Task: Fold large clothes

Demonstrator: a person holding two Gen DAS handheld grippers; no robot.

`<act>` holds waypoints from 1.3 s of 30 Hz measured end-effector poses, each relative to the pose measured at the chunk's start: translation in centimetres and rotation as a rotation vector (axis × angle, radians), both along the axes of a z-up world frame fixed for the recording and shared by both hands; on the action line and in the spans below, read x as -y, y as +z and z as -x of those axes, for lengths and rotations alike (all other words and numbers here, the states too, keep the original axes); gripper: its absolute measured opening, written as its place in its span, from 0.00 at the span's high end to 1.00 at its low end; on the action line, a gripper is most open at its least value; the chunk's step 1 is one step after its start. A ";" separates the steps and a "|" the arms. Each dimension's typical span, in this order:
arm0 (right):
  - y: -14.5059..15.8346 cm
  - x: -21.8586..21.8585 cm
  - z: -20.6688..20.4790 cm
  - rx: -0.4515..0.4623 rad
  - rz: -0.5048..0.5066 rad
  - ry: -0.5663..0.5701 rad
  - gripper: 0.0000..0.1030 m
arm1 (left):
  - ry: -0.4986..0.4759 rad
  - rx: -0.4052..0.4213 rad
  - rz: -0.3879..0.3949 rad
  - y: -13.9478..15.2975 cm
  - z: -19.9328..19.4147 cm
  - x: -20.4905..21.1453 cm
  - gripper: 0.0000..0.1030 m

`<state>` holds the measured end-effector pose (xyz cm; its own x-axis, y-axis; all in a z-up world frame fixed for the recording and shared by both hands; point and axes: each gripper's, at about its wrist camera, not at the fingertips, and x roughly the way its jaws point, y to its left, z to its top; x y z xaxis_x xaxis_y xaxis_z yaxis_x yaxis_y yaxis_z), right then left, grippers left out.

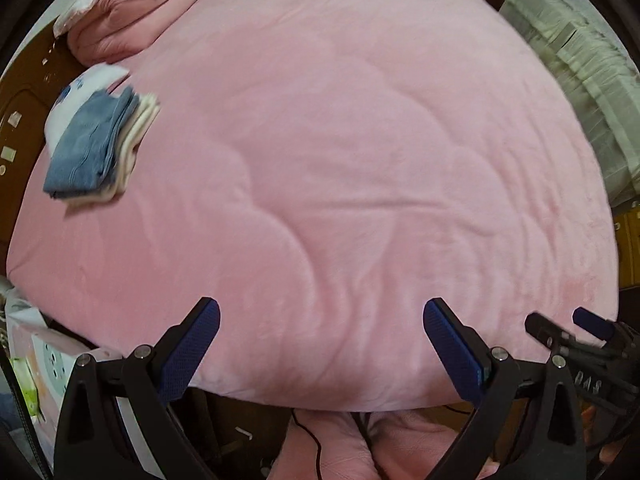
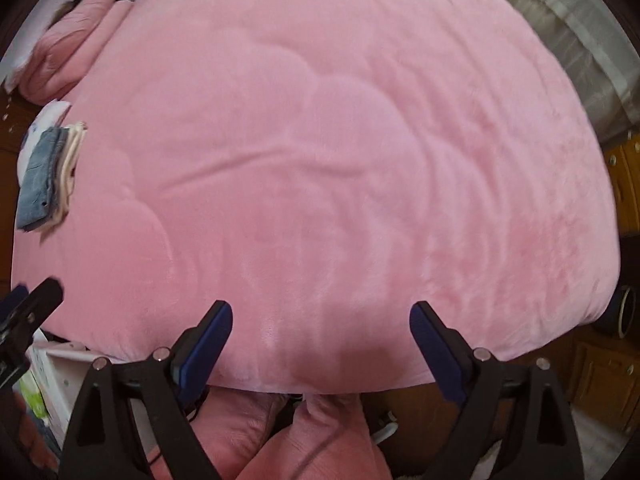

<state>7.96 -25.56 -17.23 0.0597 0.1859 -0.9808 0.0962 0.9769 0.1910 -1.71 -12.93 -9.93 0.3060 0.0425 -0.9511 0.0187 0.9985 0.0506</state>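
A stack of folded clothes [image 1: 96,142], blue denim on top of cream and white pieces, lies at the left edge of a pink bed cover [image 1: 340,160]. It also shows in the right wrist view [image 2: 48,174]. My left gripper [image 1: 320,340] is open and empty above the near edge of the bed. My right gripper [image 2: 320,340] is open and empty, beside the left one; it shows at the right of the left wrist view [image 1: 576,328]. No unfolded garment is between the fingers of either.
A rolled pink quilt [image 1: 132,20] lies at the far left corner. A white ruffled curtain [image 1: 580,72] hangs at the right. Pink fabric [image 2: 312,440] lies below the near bed edge. White boxes [image 1: 48,360] stand at lower left. Wooden cabinets [image 2: 616,368] stand at the right.
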 end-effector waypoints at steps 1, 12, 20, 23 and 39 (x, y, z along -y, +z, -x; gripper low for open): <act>1.0 0.2 0.2 0.016 0.003 0.008 0.12 | -0.002 0.012 0.012 0.8 -0.3 0.4 0.02; 10.4 -1.9 -0.8 0.146 -0.085 -0.014 0.10 | -0.057 0.184 -0.040 7.4 0.9 2.7 0.02; 9.8 -3.1 0.4 0.205 -0.041 -0.004 0.10 | -0.032 0.187 -0.017 6.3 3.9 0.8 0.02; 9.6 -3.6 0.8 0.217 -0.070 -0.006 0.10 | 0.023 0.140 0.005 5.2 4.1 -0.8 0.02; 10.2 -4.7 4.7 0.216 0.017 0.025 0.00 | 0.059 0.067 0.040 3.6 6.5 -2.5 0.01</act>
